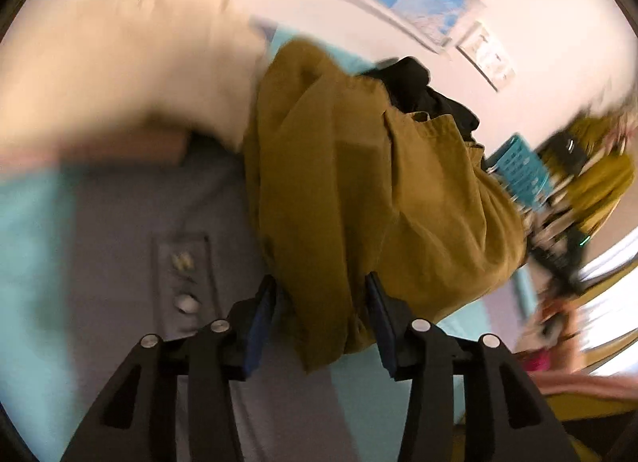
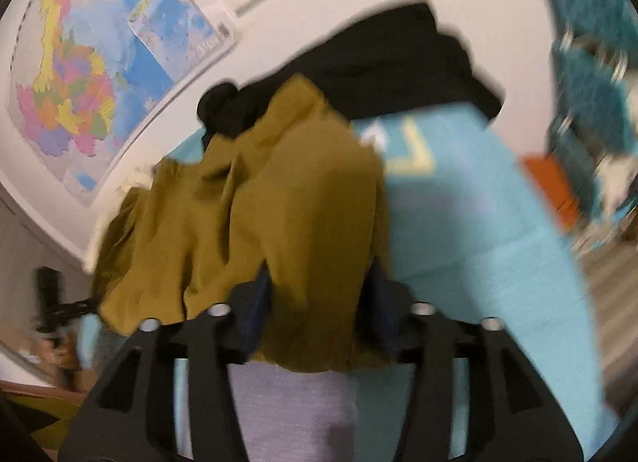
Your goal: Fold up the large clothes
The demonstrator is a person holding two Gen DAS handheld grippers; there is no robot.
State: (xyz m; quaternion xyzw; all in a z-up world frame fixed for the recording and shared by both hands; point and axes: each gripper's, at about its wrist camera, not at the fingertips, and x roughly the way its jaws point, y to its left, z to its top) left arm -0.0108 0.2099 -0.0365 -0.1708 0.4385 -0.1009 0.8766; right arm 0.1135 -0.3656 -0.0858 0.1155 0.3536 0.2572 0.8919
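The mustard-yellow woven cloth garment [image 1: 359,191] between my fingers [image 1: 263,302] looks matt, soft and creased. My left gripper [image 1: 321,298] is matt black plastic with dull blue pads and small shiny metal pin heads; my right gripper [image 2: 319,294] looks the same. The black cloth garment [image 2: 398,59] is matt. The light blue sheet covering the worktop [image 2: 478,223] looks smooth and flat-finished. The grey buttoned cloth garment [image 1: 119,242] has pale, slightly glossy buttons. The coloured paper wall map [image 2: 79,75] has a faint sheen.
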